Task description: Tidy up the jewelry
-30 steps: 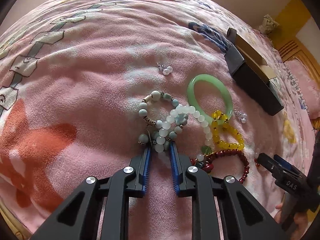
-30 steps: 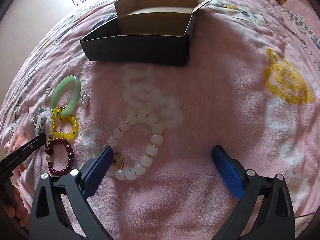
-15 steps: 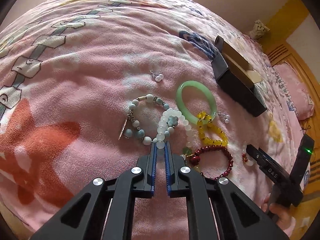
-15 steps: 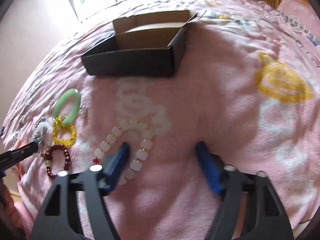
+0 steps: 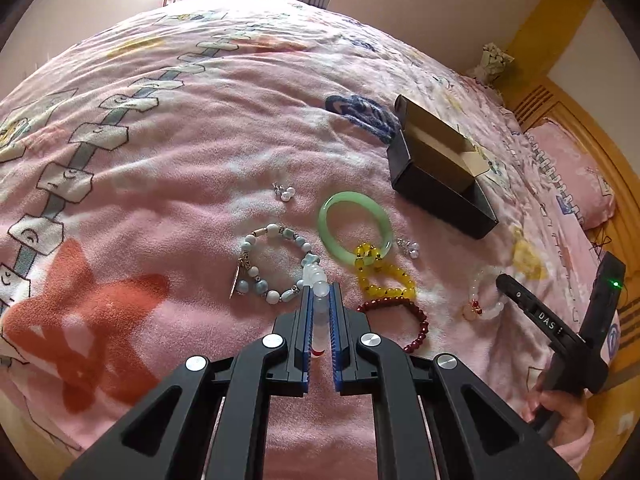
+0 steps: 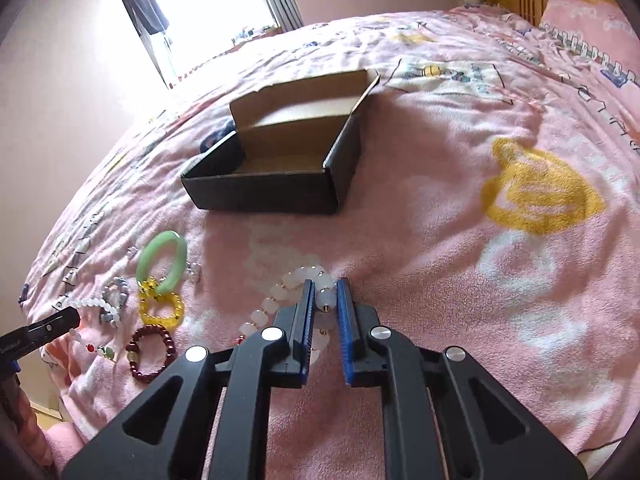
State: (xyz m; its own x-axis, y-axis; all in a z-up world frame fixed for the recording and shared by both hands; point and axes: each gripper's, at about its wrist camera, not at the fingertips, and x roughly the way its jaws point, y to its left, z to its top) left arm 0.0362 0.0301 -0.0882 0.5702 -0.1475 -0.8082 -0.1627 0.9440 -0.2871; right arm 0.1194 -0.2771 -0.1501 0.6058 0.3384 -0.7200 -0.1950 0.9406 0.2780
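Now white bead strand (image 5: pixel 317 285) pinched inside left gripper (image 5: pixel 320 289).

Fleecy matt cloth blanket (image 5: pixel 168 184); glossy smooth green bangle (image 5: pixel 354 225); matt black cardboard box (image 6: pixel 280 168).

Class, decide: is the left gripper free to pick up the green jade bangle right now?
Probably not: the left gripper is shut on a white bead strand. The green jade bangle lies unobstructed ahead.

Right tool (image 6: pixel 323 300) seemingly around white bracelet (image 6: pixel 316 280)
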